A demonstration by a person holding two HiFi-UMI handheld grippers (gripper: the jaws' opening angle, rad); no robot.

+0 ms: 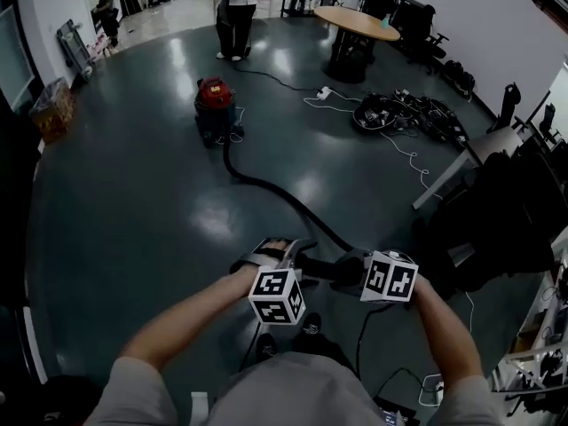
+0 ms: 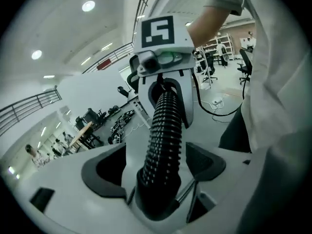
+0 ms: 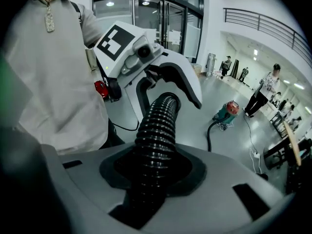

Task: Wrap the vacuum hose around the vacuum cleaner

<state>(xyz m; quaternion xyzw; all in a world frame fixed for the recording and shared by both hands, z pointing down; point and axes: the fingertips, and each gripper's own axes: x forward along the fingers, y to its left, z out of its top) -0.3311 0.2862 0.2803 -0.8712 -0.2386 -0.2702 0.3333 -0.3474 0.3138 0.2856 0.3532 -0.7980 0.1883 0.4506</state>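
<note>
The black ribbed vacuum hose (image 1: 266, 187) lies stretched across the dark polished floor (image 1: 133, 202). It runs from the red-topped canister vacuum cleaner (image 1: 214, 105), far off at 11 o'clock, down to the person at 6 o'clock. No turn of it is wrapped round the cleaner yet, so I would say the task has barely started.

The free end is lifted off the floor between the 2 grippers. The left gripper (image 1: 269, 254) has its jaws pinching the hose near its dark end cuff. The right gripper (image 1: 344, 270) has its jaws clamped round the ribs a little further along, and the 2 face each other with a short span of hose between them.

What worries me is the distance. The cleaner stands well apart from the person, so hauling on the hose from here could drag the canister or tip it over rather than gather slack. A white cable (image 1: 238, 125) lies just beside its base and could snag in a loop. The ribs look slick, so a hard tug might slide them through either pair of jaws. Another person (image 1: 236, 11) stands beyond the cleaner at 12 o'clock, near where a swinging hose could reach.
</note>
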